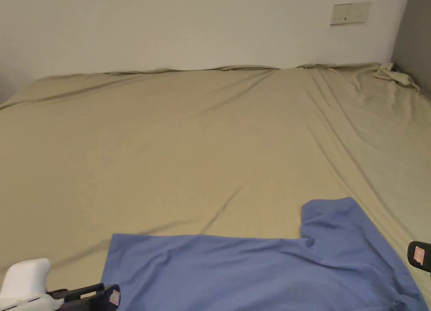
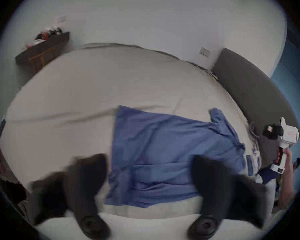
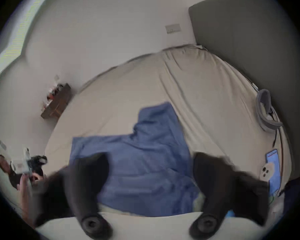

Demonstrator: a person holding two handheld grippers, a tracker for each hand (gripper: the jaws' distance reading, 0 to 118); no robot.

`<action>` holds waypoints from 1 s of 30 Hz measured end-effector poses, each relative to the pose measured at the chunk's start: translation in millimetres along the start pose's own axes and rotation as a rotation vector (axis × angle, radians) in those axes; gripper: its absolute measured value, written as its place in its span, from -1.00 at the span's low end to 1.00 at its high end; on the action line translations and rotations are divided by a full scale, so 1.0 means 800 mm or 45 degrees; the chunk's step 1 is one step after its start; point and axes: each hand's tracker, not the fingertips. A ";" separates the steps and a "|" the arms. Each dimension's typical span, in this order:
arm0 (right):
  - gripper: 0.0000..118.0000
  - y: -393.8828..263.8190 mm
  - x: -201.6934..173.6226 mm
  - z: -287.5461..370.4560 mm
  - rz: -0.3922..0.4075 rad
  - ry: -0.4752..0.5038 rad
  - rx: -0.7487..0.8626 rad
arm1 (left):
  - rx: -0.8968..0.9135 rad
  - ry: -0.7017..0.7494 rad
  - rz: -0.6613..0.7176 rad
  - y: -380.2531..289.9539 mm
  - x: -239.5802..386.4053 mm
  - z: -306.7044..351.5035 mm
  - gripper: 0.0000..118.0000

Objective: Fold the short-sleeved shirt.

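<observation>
Your head view is evenly lit, soft and sharp, with faint shadows in the bed sheet [image 1: 210, 135] creases. Both gripper views are motion-blurred, fisheye-bent, dark-vignetted at the corners.

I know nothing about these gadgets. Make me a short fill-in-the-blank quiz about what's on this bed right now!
1. The shirt spread on the bed sheet is ____ in colour.
2. The jaws of the left gripper stand ____, with nothing between them.
3. The right gripper is holding ____.
4. The headboard beside the bed is ____ in colour.

Missing words: blue; open; nothing; grey
</observation>
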 end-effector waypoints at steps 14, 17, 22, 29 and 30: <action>-0.96 -0.054 -0.030 -0.052 0.090 0.126 -0.091 | -0.003 0.405 -0.169 0.082 -0.071 -0.215 1.00; -0.96 -0.048 -0.010 -0.054 0.073 0.085 -0.099 | -0.113 0.488 -0.130 0.096 -0.092 -0.270 0.96; -0.96 -0.044 -0.002 -0.060 0.066 -0.001 -0.120 | -0.129 0.411 -0.088 0.097 -0.087 -0.281 -0.25; 0.36 0.025 0.069 -0.140 -0.028 0.057 -0.160 | 0.039 0.084 0.094 0.123 -0.065 -0.197 -0.89; 1.00 0.041 0.083 -0.164 -0.052 0.041 -0.222 | 0.059 0.079 0.087 0.126 -0.059 -0.188 -0.89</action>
